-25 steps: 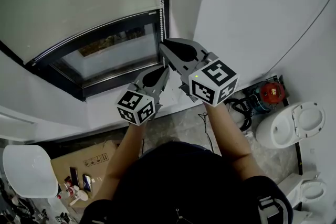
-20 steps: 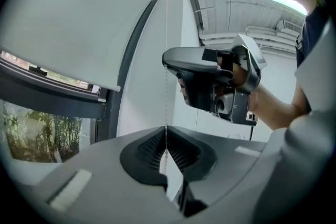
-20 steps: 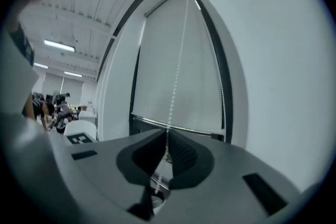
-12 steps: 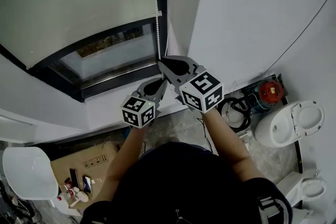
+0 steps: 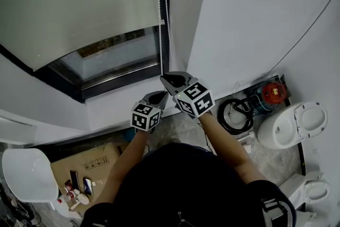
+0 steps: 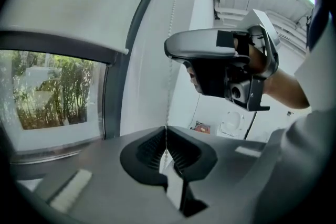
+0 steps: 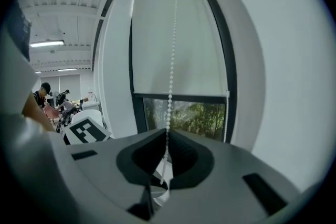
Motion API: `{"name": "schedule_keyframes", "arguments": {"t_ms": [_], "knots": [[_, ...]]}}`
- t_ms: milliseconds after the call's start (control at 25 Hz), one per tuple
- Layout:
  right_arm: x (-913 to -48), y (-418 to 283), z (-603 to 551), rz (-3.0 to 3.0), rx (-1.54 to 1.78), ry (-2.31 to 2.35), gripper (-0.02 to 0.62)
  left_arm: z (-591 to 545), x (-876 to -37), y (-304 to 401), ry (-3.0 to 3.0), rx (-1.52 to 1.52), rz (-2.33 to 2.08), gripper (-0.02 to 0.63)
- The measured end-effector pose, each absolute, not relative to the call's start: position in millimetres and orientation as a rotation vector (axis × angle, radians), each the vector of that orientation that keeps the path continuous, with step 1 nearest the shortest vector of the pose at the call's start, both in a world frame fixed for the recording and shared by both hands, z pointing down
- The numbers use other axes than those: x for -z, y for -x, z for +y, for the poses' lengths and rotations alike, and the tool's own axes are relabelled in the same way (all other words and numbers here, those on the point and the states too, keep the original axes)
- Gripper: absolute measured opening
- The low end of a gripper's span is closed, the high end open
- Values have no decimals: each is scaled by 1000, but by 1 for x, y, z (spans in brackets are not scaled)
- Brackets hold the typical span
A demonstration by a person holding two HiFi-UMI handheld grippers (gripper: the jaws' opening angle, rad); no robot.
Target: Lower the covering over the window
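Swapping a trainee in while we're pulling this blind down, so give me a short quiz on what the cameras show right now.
1. True or false: the roller blind already covers all of the window glass.
2. What is the left gripper shut on?
A) the bead chain
B) the blind's bottom bar
C) nothing
3. Fill in: the right gripper grips the chain ___ the left one (above or below).

Key: 1 false, a strip of glass shows under the blind; 2 A; 3 above.
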State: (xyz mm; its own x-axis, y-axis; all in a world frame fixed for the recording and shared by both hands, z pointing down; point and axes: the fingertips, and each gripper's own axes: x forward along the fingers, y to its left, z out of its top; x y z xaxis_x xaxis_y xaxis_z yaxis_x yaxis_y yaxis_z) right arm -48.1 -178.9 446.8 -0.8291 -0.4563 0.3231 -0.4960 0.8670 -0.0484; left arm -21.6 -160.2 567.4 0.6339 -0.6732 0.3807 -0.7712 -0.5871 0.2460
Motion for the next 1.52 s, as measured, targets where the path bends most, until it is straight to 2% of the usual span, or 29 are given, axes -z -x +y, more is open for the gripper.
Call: {"name": "schedule_keyframes", "arguments": {"t_ms": [400,920,960,1040,1160,1280,1360,1400,1480,1520], "knots": [[-515,45,-171,-2649,-335,-693,21,-139,-633,24,-2352,-482,-1066,18],[-518,47,-171,-2658,-363,-696,21,-137,-638,28,-2363,-482,-1062,21],[-518,46,-172,-2658,-363,-702,21,-136,-639,29,-2362,-480,-1056,30],[-518,42,-174,-2656,-364,-717,21,-133,-638,31,-2351,-441,-1062,152],[-517,36,-177,-2658,-374,-748,21,-133,-620,41,-2356,-343,-1128,153],[-520,28,-183,-2640,-356,-802,23,-138,-583,53,-2408,-223,-1229,141],[-524,20,-188,-2605,-312,-878,23,-142,-554,61,-2458,-148,-1315,35],[-524,15,-190,-2591,-305,-928,44,-144,-540,66,-2482,-124,-1357,11],[-517,3,-194,-2579,-299,-1049,135,-148,-513,73,-2523,-100,-1434,11],[-510,-3,-195,-2579,-278,-1116,141,-150,-499,76,-2538,-90,-1474,11]]}}
